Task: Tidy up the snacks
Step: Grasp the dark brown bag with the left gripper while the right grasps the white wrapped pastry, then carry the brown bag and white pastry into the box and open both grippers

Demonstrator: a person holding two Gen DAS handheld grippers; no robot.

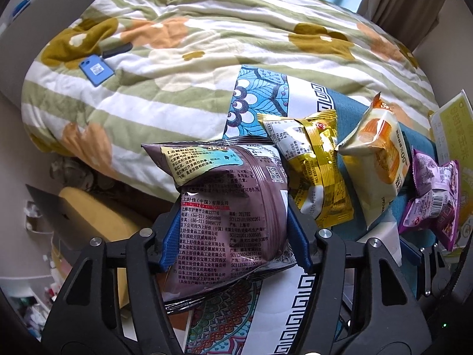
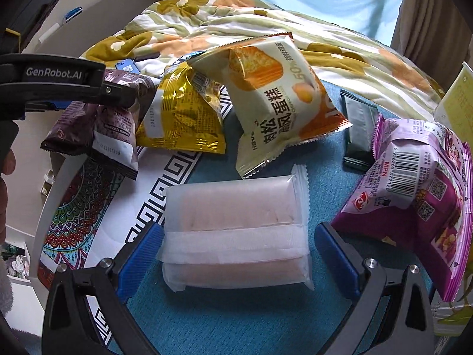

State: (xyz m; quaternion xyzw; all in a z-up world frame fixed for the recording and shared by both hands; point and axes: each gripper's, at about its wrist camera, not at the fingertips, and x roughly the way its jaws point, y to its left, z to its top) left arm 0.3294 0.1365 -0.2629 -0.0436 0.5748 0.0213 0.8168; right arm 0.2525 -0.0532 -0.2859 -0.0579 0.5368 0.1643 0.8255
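A: What is the left gripper (image 1: 233, 236) doing?

B: Its blue pads (image 1: 298, 238) pinch the brown snack bag (image 1: 224, 222) from both sides, at six o'clock in the left wrist view. The bag's foil is dented between them.

A: And the right gripper (image 2: 236, 254)?

B: Its fingers are spread wide, one on each side of the frosted white packet (image 2: 236, 230), not touching it. The packet lies flat on the teal cloth (image 2: 325, 177) at six o'clock in the right wrist view.

A: Where are the other snacks?

B: From the right wrist, the gold bag (image 2: 180, 115) is at eleven o'clock, the cake packet (image 2: 280, 103) at twelve, a dark wrapper (image 2: 357, 130) at one, and the purple bag (image 2: 419, 195) at three. Beyond them, at twelve, lies a striped floral quilt (image 2: 340, 53) with a blue phone (image 1: 96, 69) on it.
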